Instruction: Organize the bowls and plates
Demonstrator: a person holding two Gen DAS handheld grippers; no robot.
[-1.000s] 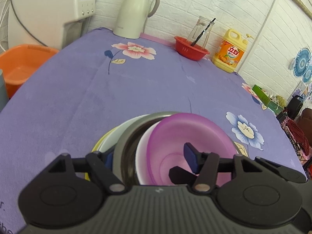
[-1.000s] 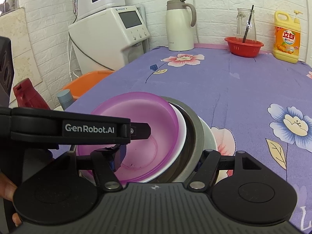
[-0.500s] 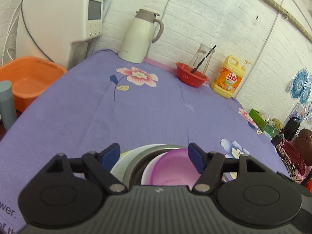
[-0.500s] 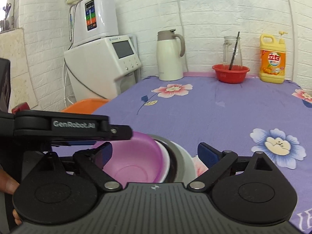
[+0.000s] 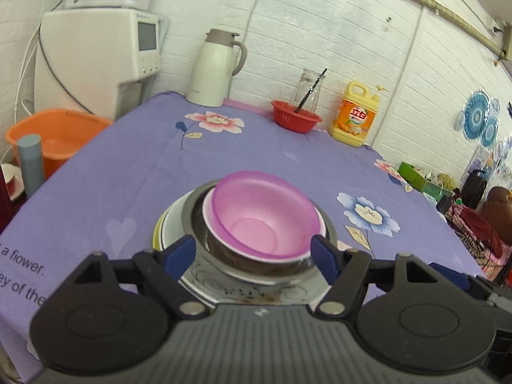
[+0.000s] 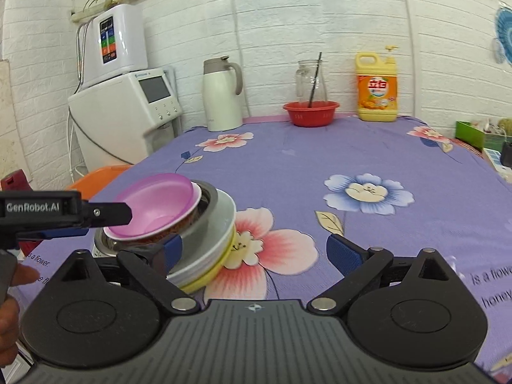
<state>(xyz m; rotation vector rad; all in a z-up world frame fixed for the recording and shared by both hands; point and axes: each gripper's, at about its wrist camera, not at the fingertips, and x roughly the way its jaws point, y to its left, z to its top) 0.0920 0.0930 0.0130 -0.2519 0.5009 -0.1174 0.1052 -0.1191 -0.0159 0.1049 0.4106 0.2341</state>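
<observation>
A stack of dishes stands on the purple flowered tablecloth (image 5: 134, 166). On top is a pink plastic bowl (image 5: 259, 214), nested in a white bowl (image 5: 209, 220), in a steel bowl (image 5: 249, 275), over white and yellow plates (image 5: 160, 227). The stack also shows in the right wrist view, with the pink bowl (image 6: 156, 208) on top and the plates (image 6: 211, 259) below. My left gripper (image 5: 254, 252) is open and empty, just before the stack. My right gripper (image 6: 254, 254) is open and empty, to the right of the stack.
At the table's far edge stand a white thermos jug (image 5: 214, 67), a red bowl (image 5: 296, 118) with a glass jar, and a yellow detergent bottle (image 5: 355, 115). A water dispenser (image 5: 96, 60) and an orange basin (image 5: 54, 134) stand left of the table.
My left gripper has let go of the pink bowl, opened and drawn back. My right gripper has opened wider and drawn back to the right. The pink bowl rests on the stack.
</observation>
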